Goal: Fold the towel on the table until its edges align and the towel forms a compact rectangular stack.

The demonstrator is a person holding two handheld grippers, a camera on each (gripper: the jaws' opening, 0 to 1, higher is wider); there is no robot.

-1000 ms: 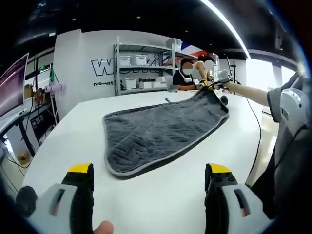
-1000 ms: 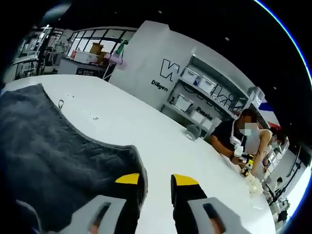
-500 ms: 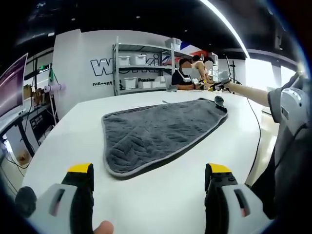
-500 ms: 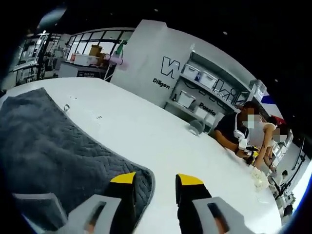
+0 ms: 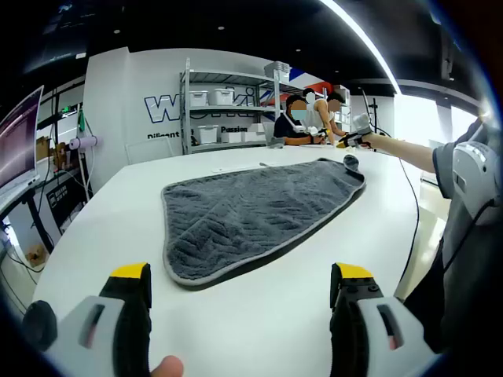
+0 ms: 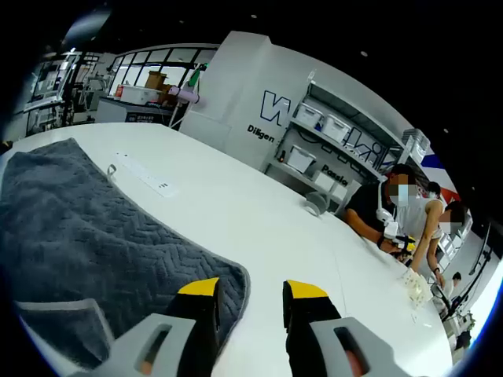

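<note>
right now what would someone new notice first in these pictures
The grey towel stands out, spread flat and unfolded across the white table. In the left gripper view the yellow-tipped left hand-held gripper is open, short of the towel's near edge. In the right gripper view the right hand-held gripper is at a towel corner, and people sit at the table's far end before grey shelves.

White table [image 5: 118, 212]: grey towel [image 5: 251, 208] flat.
</note>
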